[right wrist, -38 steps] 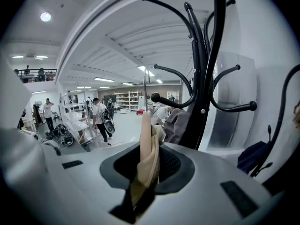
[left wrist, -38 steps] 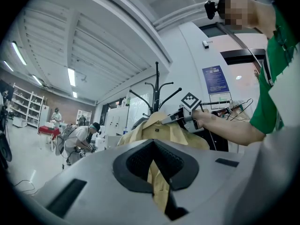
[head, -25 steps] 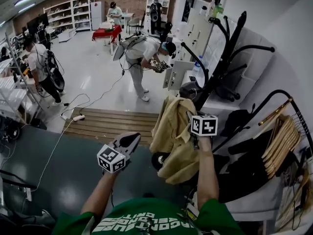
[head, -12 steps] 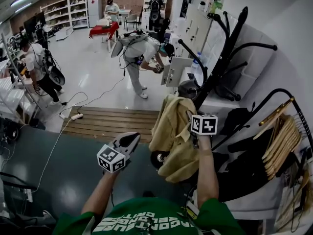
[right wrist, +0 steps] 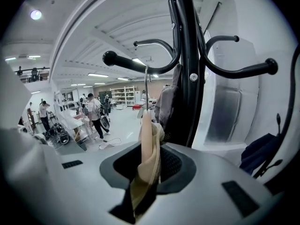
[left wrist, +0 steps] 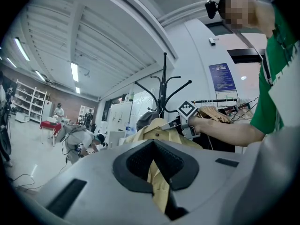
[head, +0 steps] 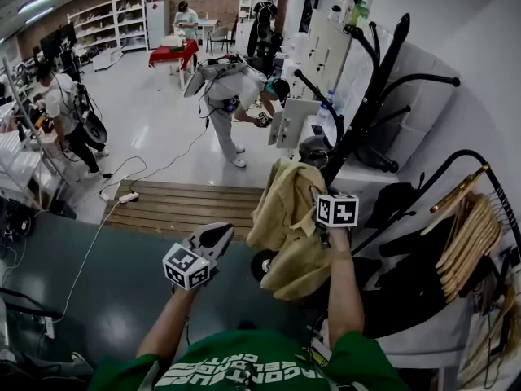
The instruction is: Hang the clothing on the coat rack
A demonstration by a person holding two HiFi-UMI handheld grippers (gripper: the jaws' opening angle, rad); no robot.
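We are finding the tan shirt (head: pixel 285 218), light, limp and slip-prone, draped on a stiff wooden hanger (right wrist: pixel 143 130), best held where the right gripper (right wrist: pixel 147 168) is clamping it through the cloth, hook just beside the coat rack's (head: pixel 370 96) lower arm, while the left gripper (head: pixel 216 235) is idling narrowly parted, empty.

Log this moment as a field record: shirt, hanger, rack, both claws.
shirt: yellow, draped on a hanger
hanger: wooden, pinched together with shirt cloth
rack: black, upright; a grey item hangs on it
hook: close to a rack arm; seated or not, unclear
right claw: shut on hanger
left claw: slightly open, empty, beside shirt
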